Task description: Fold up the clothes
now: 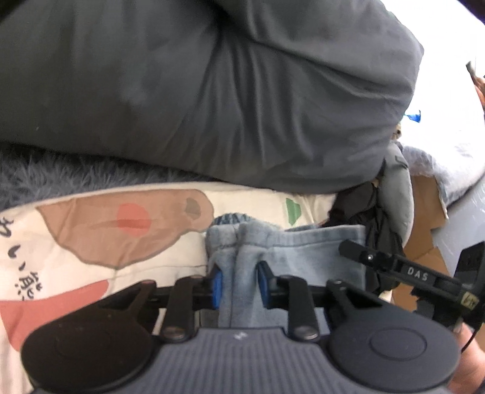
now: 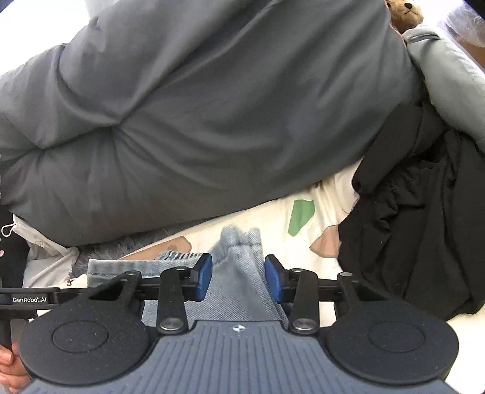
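A pair of light blue jeans [image 1: 303, 251] lies on a cream printed bedsheet [image 1: 91, 251]. My left gripper [image 1: 240, 283] is shut on a bunched fold of the denim, which fills the space between its blue pads [image 1: 217, 285]. In the right wrist view, the jeans [image 2: 239, 272] rise to a frayed peak between the blue pads [image 2: 274, 280] of my right gripper [image 2: 239, 278], which is shut on the cloth. The two grippers sit side by side: the right one's black bar [image 1: 403, 269] shows at the left view's right edge.
A big grey duvet [image 2: 212, 121] bulges just beyond the jeans. A black garment [image 2: 418, 218] is heaped to the right, with a fluffy blue-grey blanket [image 1: 60, 172] under the duvet on the left. Brown cardboard [image 1: 424, 212] and a teddy bear [image 2: 404, 12] are at the far right.
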Tool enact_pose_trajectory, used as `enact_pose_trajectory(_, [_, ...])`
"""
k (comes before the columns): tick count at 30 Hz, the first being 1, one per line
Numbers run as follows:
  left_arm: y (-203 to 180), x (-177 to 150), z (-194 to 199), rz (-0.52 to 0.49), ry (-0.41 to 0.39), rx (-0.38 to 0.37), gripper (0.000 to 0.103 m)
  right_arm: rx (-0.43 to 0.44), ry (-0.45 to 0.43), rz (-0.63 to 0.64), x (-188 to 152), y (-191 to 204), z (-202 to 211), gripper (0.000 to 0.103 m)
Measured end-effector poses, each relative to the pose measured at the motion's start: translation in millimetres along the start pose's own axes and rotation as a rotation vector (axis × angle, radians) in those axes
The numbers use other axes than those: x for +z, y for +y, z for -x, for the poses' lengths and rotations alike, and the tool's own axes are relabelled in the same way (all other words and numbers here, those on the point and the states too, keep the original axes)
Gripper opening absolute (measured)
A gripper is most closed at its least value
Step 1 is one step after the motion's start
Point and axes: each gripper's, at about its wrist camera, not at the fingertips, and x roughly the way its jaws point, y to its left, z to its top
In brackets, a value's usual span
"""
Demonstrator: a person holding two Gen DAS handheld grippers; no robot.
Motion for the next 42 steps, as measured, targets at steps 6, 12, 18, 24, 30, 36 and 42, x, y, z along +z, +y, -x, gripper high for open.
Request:
enact_pose_trajectory(6, [-4.0,0.2,0.8,-0.020,-0.011,0.020,0.017,-0.006,0.020,-0.032,-0.6,-6.5,-4.7,0.007])
enact_pose_trajectory(12, [-13.7,0.3,4.9,-0.044,-0.033,0.035,0.010,-0.013,-0.012,-0.057,-1.3,-10.5,3.7,0.004])
enact_pose_trajectory(18, [-13.9,-1.3,-1.8,-0.055,-0.020,0.088,0.009,-0.029,0.024,-0.056,-0.1,-10.1,-7.2,0.006])
enact_pose_trajectory(24, [-11.0,-2.6,0.6,-0.073,-0.017,0.094,0.009,-0.068,0.066,-0.050,-2.1,-10.5,-30.9,0.051])
enact_pose_trajectory(30, [-7.6,-0.3,-4.5,-0.044,-0.002,0.091,0.010,-0.006,0.114,-0.169,-6.3,-26.8,-46.6,0.056])
enact_pose_trajectory(36, [-9.5,0.1,-2.5,-0.072,-0.002,0.083,0.009,-0.009,0.026,-0.135,-9.6,-22.5,-23.1,0.022])
enact_pose_trajectory(42, [-15.3,3.9,-2.2,-0.088,-0.005,0.078,0.009,0.045,0.004,-0.239,-5.4,-32.5,-12.2,0.006])
